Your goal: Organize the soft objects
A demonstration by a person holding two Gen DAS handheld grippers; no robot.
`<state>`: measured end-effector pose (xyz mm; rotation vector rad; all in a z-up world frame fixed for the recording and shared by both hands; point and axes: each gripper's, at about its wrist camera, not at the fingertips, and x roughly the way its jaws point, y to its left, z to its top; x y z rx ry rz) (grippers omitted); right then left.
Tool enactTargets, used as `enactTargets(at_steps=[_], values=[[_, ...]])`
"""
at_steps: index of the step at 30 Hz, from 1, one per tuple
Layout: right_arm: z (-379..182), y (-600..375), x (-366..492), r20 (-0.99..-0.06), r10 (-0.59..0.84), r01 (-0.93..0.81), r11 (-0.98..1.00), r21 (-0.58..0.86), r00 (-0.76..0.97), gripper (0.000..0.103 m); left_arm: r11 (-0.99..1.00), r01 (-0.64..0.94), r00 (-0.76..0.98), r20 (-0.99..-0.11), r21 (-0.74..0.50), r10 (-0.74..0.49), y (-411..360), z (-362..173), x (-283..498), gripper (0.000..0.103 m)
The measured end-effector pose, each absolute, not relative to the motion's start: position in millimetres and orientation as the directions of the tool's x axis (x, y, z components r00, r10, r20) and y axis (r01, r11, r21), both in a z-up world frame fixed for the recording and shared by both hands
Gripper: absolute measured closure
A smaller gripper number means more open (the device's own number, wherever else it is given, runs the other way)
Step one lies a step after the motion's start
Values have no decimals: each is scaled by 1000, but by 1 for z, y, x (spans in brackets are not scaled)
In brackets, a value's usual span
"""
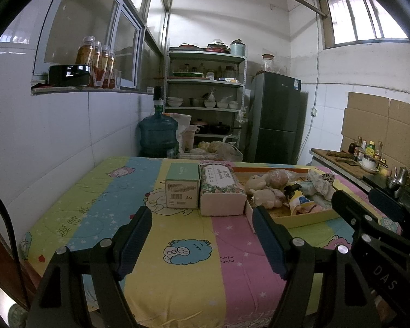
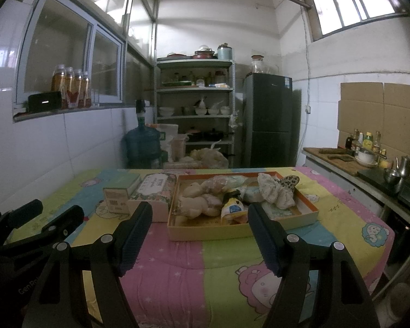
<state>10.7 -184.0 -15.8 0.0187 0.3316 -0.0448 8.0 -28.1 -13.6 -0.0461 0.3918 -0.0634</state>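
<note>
The soft objects lie heaped in a shallow orange-rimmed tray point(image 2: 311, 213) just ahead of the right gripper point(image 2: 199, 235): one beige plush toy point(image 2: 196, 205), one yellow-and-black plush point(image 2: 232, 207), one bundle of patterned cloth point(image 2: 276, 191), and some pale packs beneath, too jumbled to count. Ahead of the left gripper point(image 1: 202, 237) stand one tissue pack point(image 1: 221, 191) and one green box point(image 1: 181, 188), touching. Both grippers hang with jaws apart, holding nothing. The heap fits either a tray just filled or one awaiting sorting.

soft toys point(image 2: 199, 202) in tray point(image 2: 240, 232), 2 boxes point(image 2: 134, 194) left of it
</note>
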Motion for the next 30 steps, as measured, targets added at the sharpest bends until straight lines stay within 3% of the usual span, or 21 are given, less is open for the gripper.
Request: enactTargets(at_steps=[30], values=[[-16, -183, 12, -322, -41, 46, 999, 9, 946, 29, 997, 52, 924, -375, -55, -69, -26, -14, 5, 28]])
